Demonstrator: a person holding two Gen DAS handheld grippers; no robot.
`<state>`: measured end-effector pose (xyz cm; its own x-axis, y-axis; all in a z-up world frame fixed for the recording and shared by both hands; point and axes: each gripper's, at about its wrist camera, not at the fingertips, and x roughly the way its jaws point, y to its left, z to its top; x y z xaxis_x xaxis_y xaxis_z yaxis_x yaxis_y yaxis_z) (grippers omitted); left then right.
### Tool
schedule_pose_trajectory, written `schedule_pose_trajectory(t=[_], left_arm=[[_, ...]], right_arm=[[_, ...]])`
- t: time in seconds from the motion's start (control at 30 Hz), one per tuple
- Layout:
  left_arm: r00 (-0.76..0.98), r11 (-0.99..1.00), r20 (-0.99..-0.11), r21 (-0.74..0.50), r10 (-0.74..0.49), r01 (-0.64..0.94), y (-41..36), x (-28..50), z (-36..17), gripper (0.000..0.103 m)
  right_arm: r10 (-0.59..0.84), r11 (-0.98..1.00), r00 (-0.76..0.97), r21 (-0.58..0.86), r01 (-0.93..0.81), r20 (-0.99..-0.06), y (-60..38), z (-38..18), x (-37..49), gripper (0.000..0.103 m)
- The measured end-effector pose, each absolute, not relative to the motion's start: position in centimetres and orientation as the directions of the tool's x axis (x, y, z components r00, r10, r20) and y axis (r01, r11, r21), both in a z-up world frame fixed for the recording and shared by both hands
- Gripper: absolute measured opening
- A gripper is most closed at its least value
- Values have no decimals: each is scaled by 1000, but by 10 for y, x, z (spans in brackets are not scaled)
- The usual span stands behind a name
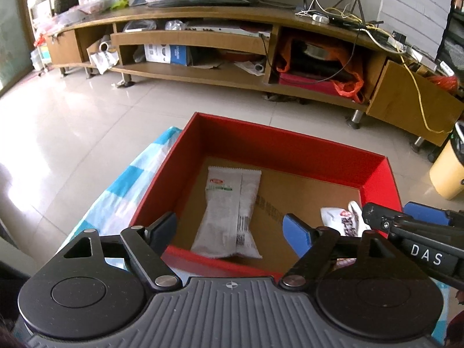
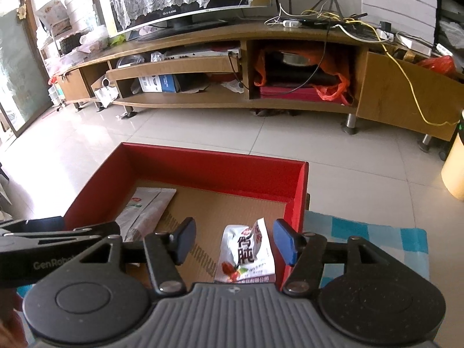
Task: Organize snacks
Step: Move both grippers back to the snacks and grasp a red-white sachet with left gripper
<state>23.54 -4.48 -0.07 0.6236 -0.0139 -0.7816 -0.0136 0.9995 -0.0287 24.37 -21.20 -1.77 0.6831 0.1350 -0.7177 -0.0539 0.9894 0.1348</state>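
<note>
A red box (image 1: 278, 142) (image 2: 214, 168) with a cardboard floor stands on a blue-and-white checked cloth (image 1: 127, 185) (image 2: 374, 237). Flat on its floor lies a long grey-white snack packet (image 1: 229, 214) (image 2: 148, 208). A smaller white packet with red print and black characters (image 2: 246, 255) (image 1: 345, 217) lies near the box's right wall. My left gripper (image 1: 232, 232) is open above the grey-white packet, its pads apart from it. My right gripper (image 2: 235, 240) is open over the small white packet; the pads do not press on it. Each gripper's arm shows at the edge of the other's view.
Beyond the box a pale tiled floor (image 1: 87, 121) runs to a long wooden TV stand (image 1: 203, 72) (image 2: 220, 98) with a monitor, cables and cluttered shelves. A yellow bin (image 1: 449, 171) (image 2: 455, 171) stands on the floor at the right.
</note>
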Motion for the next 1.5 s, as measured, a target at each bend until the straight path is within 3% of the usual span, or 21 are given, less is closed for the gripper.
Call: schedule_pose_trajectory(t=[0.6, 1.13, 1.17, 1.37, 1.5], left_arm=[[565, 996, -824, -79, -42, -41, -10, 183, -7, 89], [439, 978, -898, -85, 7, -190, 9, 168, -52, 94], [433, 978, -901, -80, 13, -195, 8, 169, -54, 93], [420, 982, -907, -77, 1, -170, 7, 162, -52, 66], [402, 984, -915, -95, -26, -153, 12, 148, -48, 61]], right_arm=[[136, 990, 630, 124, -64, -764, -208, -26, 188, 61], [166, 986, 608, 133, -100, -776, -213, -25, 163, 66], [165, 986, 605, 131, -100, -779, -214, -26, 163, 66], [163, 986, 567, 155, -62, -808, -227, -38, 166, 66], [150, 988, 557, 144, -54, -817, -232, -42, 166, 66]])
